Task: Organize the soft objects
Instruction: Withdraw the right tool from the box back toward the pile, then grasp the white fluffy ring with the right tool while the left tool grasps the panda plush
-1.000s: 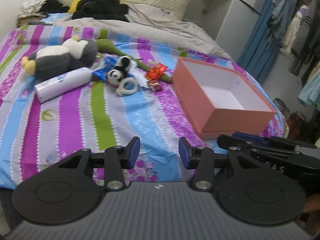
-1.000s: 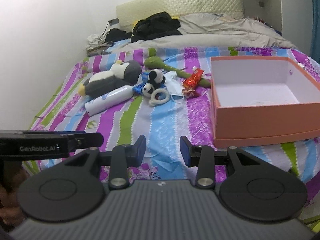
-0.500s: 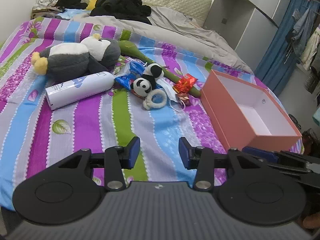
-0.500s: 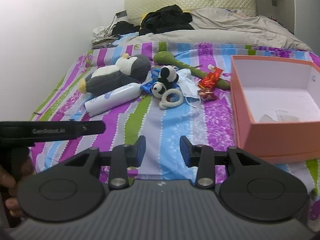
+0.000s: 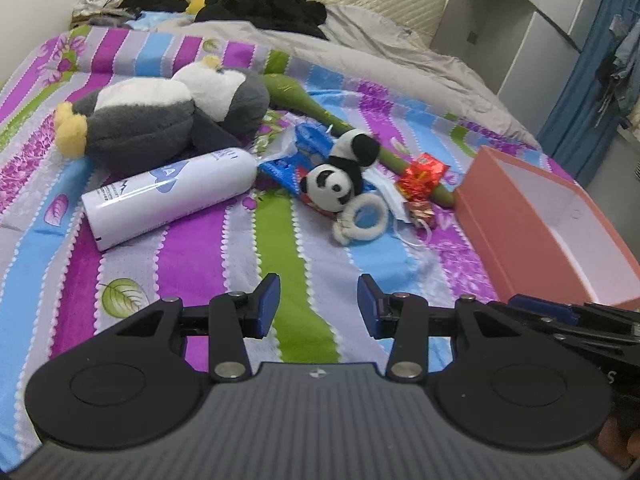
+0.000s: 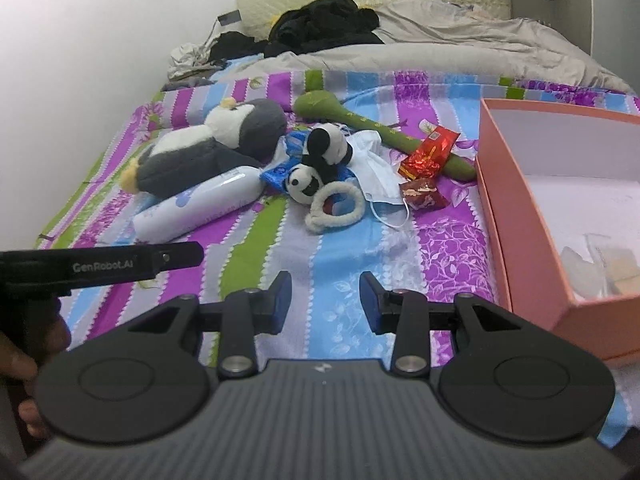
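Note:
A grey and white plush penguin (image 5: 160,120) (image 6: 208,148) lies on the striped bedspread. A small plush panda (image 5: 340,172) (image 6: 316,168) with a white ring lies to its right. A long green plush (image 5: 304,100) (image 6: 360,120) runs behind them. An open salmon box (image 5: 540,216) (image 6: 520,208) stands on the right. My left gripper (image 5: 318,306) is open and empty, hovering short of the panda. My right gripper (image 6: 325,304) is open and empty, near the box's left wall.
A white tube-shaped bottle (image 5: 168,196) (image 6: 196,208), a blue packet (image 5: 292,160), a white face mask (image 6: 376,168) and red foil wrappers (image 6: 428,156) lie among the toys. Dark clothes (image 6: 320,24) and a grey duvet (image 6: 460,52) cover the bed's far end. Wardrobe (image 5: 520,40) stands right.
Both grippers have moved forward over the bed toward the toys, which now appear larger and closer. Both stay open; nothing was picked up.

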`<move>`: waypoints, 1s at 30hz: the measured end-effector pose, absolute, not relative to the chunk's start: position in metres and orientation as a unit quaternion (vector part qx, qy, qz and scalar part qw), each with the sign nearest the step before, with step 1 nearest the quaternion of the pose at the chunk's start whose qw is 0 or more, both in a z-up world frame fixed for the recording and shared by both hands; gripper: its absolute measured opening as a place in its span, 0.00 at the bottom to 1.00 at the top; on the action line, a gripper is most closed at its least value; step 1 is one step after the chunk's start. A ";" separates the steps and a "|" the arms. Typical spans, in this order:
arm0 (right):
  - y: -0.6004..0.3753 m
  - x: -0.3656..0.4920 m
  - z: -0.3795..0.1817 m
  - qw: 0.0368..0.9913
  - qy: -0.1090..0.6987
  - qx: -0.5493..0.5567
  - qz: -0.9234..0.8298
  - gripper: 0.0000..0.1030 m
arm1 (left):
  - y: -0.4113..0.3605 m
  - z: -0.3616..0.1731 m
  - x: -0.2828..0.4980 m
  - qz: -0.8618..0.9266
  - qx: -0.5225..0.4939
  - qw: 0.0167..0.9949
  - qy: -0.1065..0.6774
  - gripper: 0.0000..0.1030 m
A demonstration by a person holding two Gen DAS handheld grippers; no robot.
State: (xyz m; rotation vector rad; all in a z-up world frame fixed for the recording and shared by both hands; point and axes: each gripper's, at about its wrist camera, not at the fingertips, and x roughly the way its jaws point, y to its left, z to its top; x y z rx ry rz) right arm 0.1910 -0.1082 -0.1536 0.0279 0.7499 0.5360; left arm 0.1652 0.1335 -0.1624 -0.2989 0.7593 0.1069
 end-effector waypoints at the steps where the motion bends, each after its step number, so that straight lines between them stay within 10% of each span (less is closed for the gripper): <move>1: -0.106 0.197 -0.157 0.895 0.363 0.013 0.257 0.39 | 0.136 -0.167 0.172 0.053 -0.147 0.915 0.373 0.47; 30: -0.057 0.356 -0.246 0.868 0.422 0.080 0.248 0.39 | 0.168 -0.229 0.329 0.016 -0.247 0.903 0.350 0.67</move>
